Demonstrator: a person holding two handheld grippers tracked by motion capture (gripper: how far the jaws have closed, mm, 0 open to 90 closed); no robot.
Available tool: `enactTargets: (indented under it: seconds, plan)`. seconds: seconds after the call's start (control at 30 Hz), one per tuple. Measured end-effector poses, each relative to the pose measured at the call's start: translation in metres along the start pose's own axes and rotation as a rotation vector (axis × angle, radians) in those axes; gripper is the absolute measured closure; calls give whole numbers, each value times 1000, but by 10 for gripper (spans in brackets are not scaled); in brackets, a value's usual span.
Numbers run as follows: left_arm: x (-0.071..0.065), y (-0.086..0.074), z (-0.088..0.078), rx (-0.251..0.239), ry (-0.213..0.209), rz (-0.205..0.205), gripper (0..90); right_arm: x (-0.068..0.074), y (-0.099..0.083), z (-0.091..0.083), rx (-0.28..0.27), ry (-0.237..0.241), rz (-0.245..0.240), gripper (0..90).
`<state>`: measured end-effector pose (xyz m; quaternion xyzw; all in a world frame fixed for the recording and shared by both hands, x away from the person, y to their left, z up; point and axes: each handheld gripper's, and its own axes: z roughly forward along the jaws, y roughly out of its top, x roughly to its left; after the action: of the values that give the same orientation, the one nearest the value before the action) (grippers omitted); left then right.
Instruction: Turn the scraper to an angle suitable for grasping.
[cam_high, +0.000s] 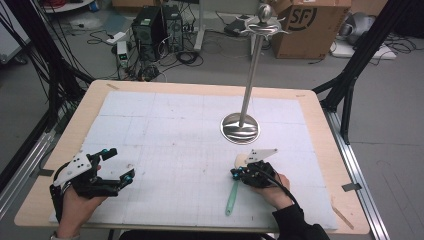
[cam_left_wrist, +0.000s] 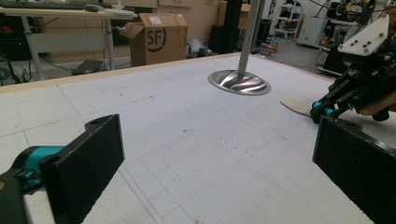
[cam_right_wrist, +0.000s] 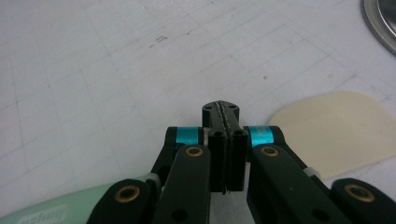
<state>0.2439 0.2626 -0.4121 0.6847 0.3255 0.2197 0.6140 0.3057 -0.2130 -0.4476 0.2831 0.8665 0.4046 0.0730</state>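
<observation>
A spatula lies on the white mat, its pale green handle (cam_high: 231, 197) pointing toward the front edge and its cream blade (cam_high: 241, 160) toward the stand. My right gripper (cam_high: 235, 173) hovers low over the spatula's neck with its jaws pressed flat together and nothing between them (cam_right_wrist: 226, 112). In the right gripper view the blade (cam_right_wrist: 336, 130) shows to the right and the handle (cam_right_wrist: 56, 212) at lower left. At the mat's left, my left gripper (cam_high: 121, 164) stands wide open and holds nothing (cam_left_wrist: 219, 154).
A tall metal stand with a round shiny base (cam_high: 240, 128) and hooks at its top (cam_high: 263, 22) rises just behind the spatula. The white gridded mat (cam_high: 175, 125) covers the wooden table. Boxes, computers and cables lie on the floor beyond.
</observation>
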Motion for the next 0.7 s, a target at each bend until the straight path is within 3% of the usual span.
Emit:
enactTargets:
  seconds: [0.2, 0.47, 0.7]
  plan:
    - [1, 0, 0, -2, 0, -5, 26, 7, -3, -14, -29, 26, -6, 900]
    - [0, 0, 0, 0, 9, 4, 26, 22, -22, -24, -15, 60, -17, 900]
    - [1, -1, 0, 1, 10, 4, 26, 34, -28, -26, -5, 87, -30, 900]
